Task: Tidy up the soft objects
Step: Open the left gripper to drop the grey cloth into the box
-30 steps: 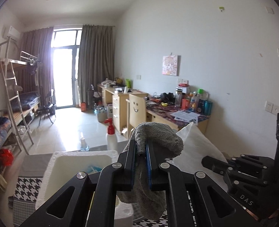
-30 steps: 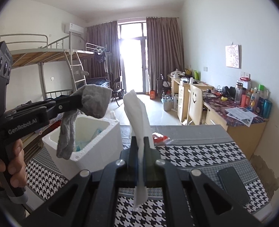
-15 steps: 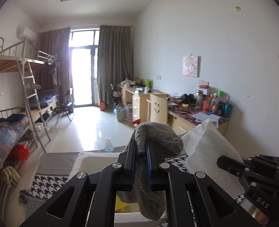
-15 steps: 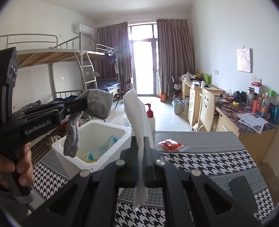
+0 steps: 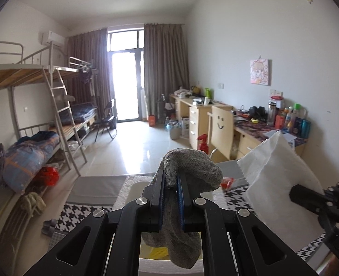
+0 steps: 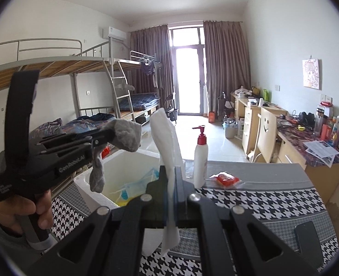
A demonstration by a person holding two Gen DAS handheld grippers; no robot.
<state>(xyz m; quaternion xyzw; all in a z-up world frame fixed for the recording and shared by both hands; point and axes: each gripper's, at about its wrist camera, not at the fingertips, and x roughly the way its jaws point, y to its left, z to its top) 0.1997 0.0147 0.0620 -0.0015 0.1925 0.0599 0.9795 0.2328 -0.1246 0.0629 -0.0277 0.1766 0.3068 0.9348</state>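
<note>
Sock (image 5: pixel 187 172) hangs clenched in my left gripper (image 5: pixel 170 179) above the foam box (image 6: pixel 144 158), ready to drop; my right gripper (image 6: pixel 170 172) grips tissue (image 6: pixel 167 138) alongside.

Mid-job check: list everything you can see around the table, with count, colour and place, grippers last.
sock: 1, grey, in left gripper, above box
tissue: 1, white, in right gripper
box: 1, white foam, on table, left
masks: several, blue, inside box
pump bottle: 1, white with red top, right of box
packet: 1, red, on table
phone: 1, black, table's right edge
table: 1, houndstooth cloth
left gripper: shut on sock
right gripper: shut on tissue
</note>
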